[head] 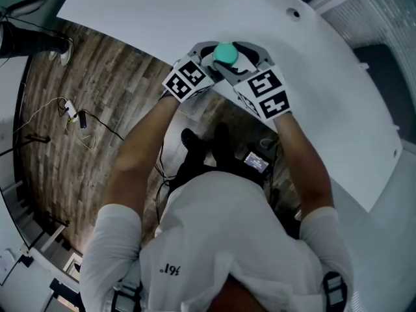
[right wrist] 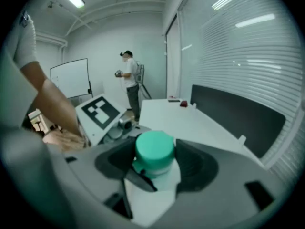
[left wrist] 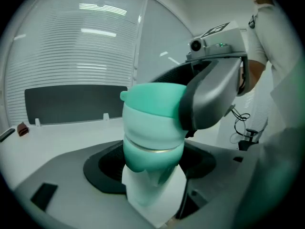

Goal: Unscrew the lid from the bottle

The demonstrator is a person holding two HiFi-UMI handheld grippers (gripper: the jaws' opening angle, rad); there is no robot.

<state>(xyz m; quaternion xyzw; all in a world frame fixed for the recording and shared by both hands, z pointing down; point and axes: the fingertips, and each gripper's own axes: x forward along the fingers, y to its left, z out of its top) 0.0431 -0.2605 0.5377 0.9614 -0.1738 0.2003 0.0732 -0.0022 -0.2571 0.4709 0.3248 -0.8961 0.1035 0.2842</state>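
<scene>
Both tools are meeting at upper centre of head view, over the edge of the white table [head: 195,12]. L gripper [head: 208,52] is clamping the white bottle [left wrist: 151,194] low on its body, jaws closed in on it, bottle standing upright. R gripper [head: 243,57] is reaching in from frame right, jaws pressing on both sides of the teal lid [right wrist: 155,149]. Lid is sitting on the bottle top. Another person [right wrist: 128,80] is standing far back in R gripper view.
</scene>
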